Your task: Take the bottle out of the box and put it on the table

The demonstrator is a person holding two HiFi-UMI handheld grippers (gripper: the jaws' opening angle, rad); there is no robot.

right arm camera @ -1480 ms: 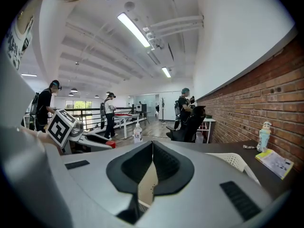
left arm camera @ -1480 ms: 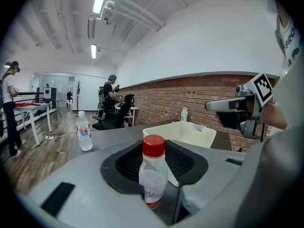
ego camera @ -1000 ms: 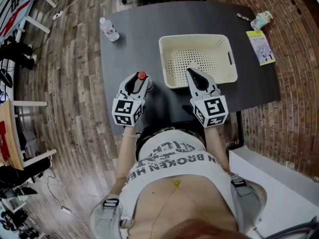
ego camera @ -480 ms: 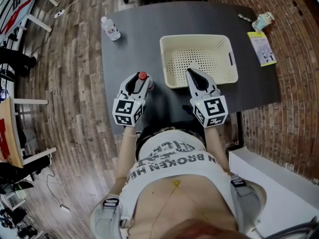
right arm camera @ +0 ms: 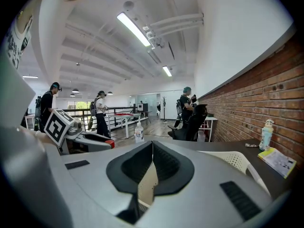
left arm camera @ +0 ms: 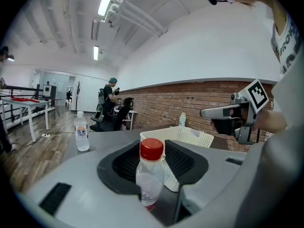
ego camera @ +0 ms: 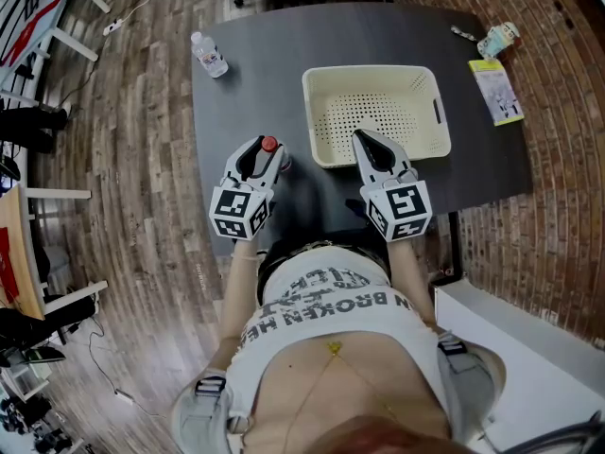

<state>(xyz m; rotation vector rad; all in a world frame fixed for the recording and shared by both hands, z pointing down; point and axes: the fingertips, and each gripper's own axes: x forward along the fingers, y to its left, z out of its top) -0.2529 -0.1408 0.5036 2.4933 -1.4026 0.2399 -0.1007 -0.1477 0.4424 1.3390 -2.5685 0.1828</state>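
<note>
Since a second ago almost nothing has shifted: your left tongs have drifted a touch back toward you with the bottle in them; your right tongs sit where they were.

Tongs:
- Left: pinching the bottle. In the left gripper view the pads flank the clear body below the red cap, and the bottle stands upright between them.
- Right: pressed together and holding nothing, with the tips over the near rim of the box.

Progress:
- The bottle is already out of the box. It sits between your left jaws, beside the box's near left corner and over the table.
- No view shows whether its base touches the tabletop.
- Left to do, as I judge it: set it down if it is not down yet, then let go and back the left tongs away.

Containers:
- The box lies just ahead of your right tongs. Its perforated floor shows bare, apart from the strip hidden under those tongs.
- The held bottle looks nearly empty, with a reddish trace at the bottom.
- A second bottle stands well ahead of your left tongs, near the far table corner.
</note>
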